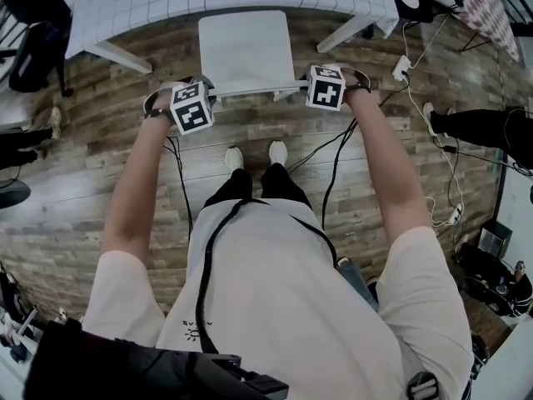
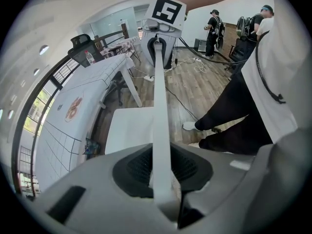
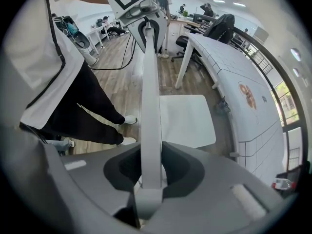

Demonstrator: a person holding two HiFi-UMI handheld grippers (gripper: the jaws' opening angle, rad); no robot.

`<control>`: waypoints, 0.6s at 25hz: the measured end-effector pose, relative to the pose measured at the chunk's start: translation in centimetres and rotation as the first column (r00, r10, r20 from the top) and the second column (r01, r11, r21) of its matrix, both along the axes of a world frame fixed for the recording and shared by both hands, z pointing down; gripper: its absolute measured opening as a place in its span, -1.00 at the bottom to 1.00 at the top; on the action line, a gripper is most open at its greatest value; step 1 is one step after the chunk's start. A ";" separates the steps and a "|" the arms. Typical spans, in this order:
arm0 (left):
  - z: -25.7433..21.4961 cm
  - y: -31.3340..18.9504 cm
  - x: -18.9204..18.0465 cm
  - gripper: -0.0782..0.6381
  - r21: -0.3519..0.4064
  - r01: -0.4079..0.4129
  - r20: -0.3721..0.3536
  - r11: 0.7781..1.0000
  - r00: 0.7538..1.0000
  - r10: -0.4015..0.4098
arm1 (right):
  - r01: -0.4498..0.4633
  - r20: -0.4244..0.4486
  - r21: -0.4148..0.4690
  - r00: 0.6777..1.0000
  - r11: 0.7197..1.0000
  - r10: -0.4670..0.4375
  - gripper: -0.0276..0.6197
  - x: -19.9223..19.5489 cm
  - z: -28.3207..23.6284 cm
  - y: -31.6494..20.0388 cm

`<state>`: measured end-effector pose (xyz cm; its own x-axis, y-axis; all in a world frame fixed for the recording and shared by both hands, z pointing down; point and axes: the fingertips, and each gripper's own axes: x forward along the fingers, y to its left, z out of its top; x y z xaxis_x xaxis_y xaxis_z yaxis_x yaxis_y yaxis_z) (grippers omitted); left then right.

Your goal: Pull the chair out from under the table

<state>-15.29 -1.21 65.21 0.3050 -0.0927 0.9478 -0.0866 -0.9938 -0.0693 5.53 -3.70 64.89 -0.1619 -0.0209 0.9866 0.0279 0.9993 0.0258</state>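
Chair: a white, flat-seated chair (image 1: 246, 48), moulded plastic by the look of it, stands on the wood-plank floor (image 1: 75, 190) with its backrest toward the person. The seat's far edge lies at the near edge of the table, between the two near legs.
Table: covered in a white gridded cloth (image 1: 133, 2), and only its near edge is in view.
Left gripper: the left gripper (image 1: 210, 98) points steeply down, jaws pinching the left end of the thin white top rail (image 1: 254, 90) of the backrest.
Right gripper: the right gripper (image 1: 305, 87) points straight down, its pads clamped on the rail's right end.
Handling: the chair looks light and stiff, so it should slide rather than flex. The rail is narrow and smooth, so I'd expect it to slip under a loose pinch.
Where to hold: both ends of the rail, as now, which should keep the chair from swinging sideways.
Watch for: the legs may catch on the plank joints, and black cables (image 1: 333, 152) trail across the floor by the person's feet.
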 end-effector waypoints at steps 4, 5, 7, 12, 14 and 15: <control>0.2 -0.2 0.1 -0.54 0.009 0.004 0.021 1.000 1.000 -0.004 | 0.038 0.027 0.019 0.999 0.999 -0.038 -0.65 0.1 0.0 -0.1; 0.3 -0.1 0.1 -0.54 0.009 0.005 0.023 1.000 1.000 -0.006 | 0.045 0.034 0.022 0.998 0.999 -0.046 -0.66 0.1 0.0 0.0; 0.4 -0.3 0.2 -0.54 0.002 0.006 0.029 1.000 1.000 -0.006 | 0.050 0.045 0.020 0.998 0.999 -0.051 -0.66 0.4 0.0 -0.1; 0.6 -0.3 0.0 -0.55 -0.011 0.008 0.055 1.000 0.998 -0.008 | 0.062 0.059 0.003 0.996 0.998 -0.062 -0.66 0.3 0.1 -0.1; 0.6 -0.4 0.0 -0.55 -0.011 0.010 0.060 1.000 0.998 -0.009 | 0.065 0.061 0.005 0.996 0.998 -0.065 -0.66 0.3 0.0 -0.2; 0.6 -0.3 0.0 -0.55 -0.014 0.011 0.061 1.000 0.998 -0.010 | 0.066 0.063 0.006 0.996 0.998 -0.067 -0.66 0.3 0.0 -0.1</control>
